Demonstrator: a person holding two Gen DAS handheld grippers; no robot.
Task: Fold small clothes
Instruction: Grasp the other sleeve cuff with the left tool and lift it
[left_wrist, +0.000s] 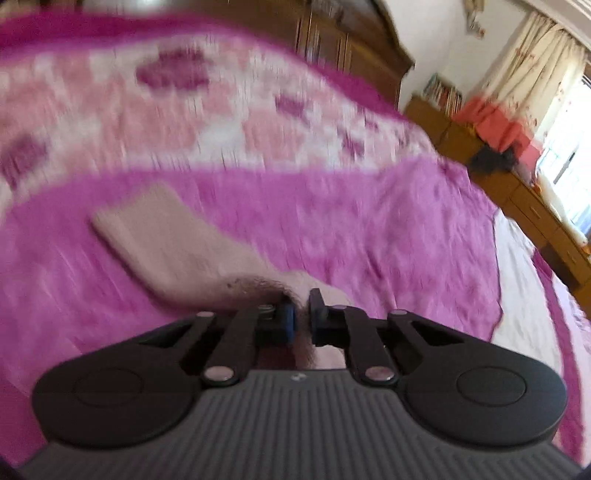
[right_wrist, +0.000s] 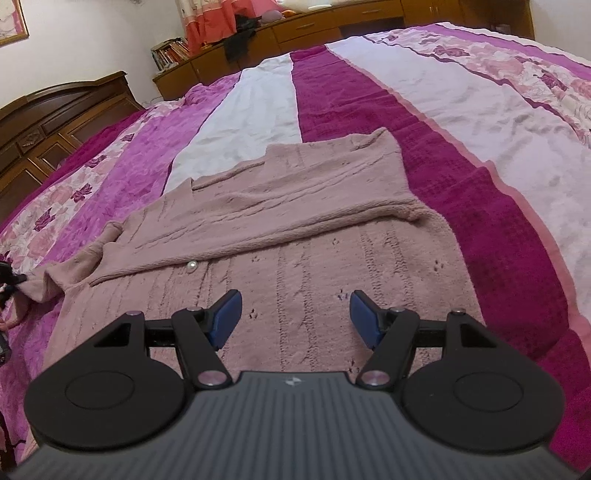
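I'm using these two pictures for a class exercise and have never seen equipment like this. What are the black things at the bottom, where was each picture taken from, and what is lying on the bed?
No robot here: a person holds a two-finger gripper in each hand, and a camera on each looks forward along its fingers. The blurred picture comes from the left gripper, whose jaws are nearly shut on a piece of the pink knitted cardigan. The sharp picture comes from the right gripper, which hangs open above the same cardigan. The cardigan lies spread on a bed with a pink and magenta bedspread, one sleeve folded across its front.
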